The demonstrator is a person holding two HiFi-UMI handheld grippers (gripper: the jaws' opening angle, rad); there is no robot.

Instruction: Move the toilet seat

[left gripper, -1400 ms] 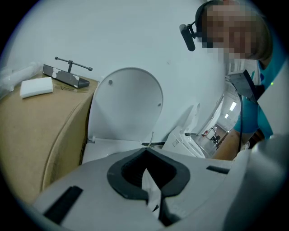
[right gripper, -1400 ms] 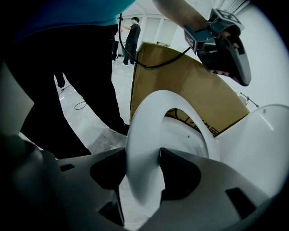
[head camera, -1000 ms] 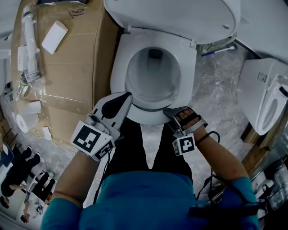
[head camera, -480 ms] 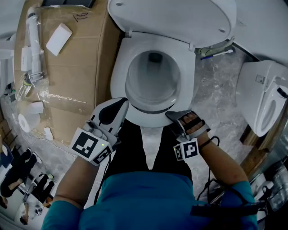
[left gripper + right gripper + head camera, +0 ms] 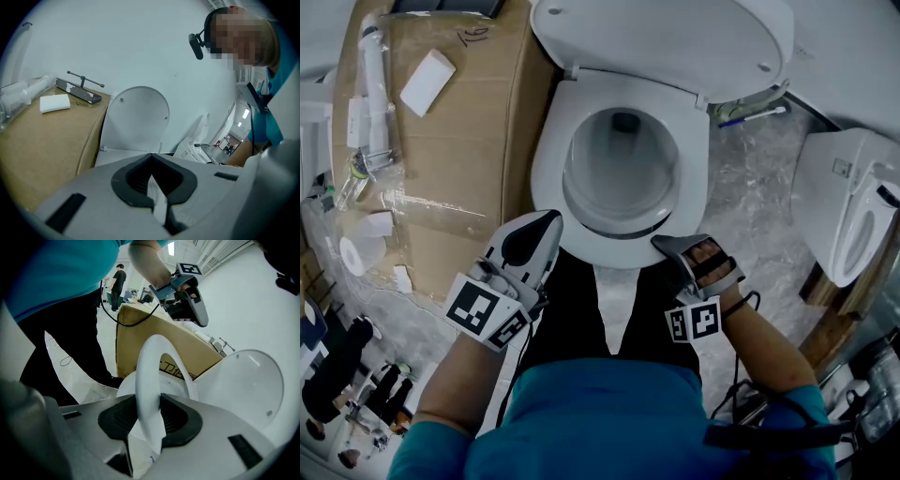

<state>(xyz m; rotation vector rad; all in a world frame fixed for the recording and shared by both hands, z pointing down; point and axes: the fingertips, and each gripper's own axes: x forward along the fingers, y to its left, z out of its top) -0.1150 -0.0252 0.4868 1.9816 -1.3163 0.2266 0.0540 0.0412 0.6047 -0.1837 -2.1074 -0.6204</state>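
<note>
Clamped on toilet seat (image 5: pixel 149 363) front rim with right gripper (image 5: pixel 662 243), 5 o'clock of bowl (image 5: pixel 619 183), jaws just closing. Left gripper (image 5: pixel 553 219) at 7 o'clock, pinched narrow, empty.

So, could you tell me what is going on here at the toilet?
A person stands over a toilet whose lid is already up, with a gripper in each hand. The right gripper has just been closing its jaws on the front rim of the toilet seat, which sits between its pads. The left gripper is shut and empty, just off the seat's front left edge.
</note>
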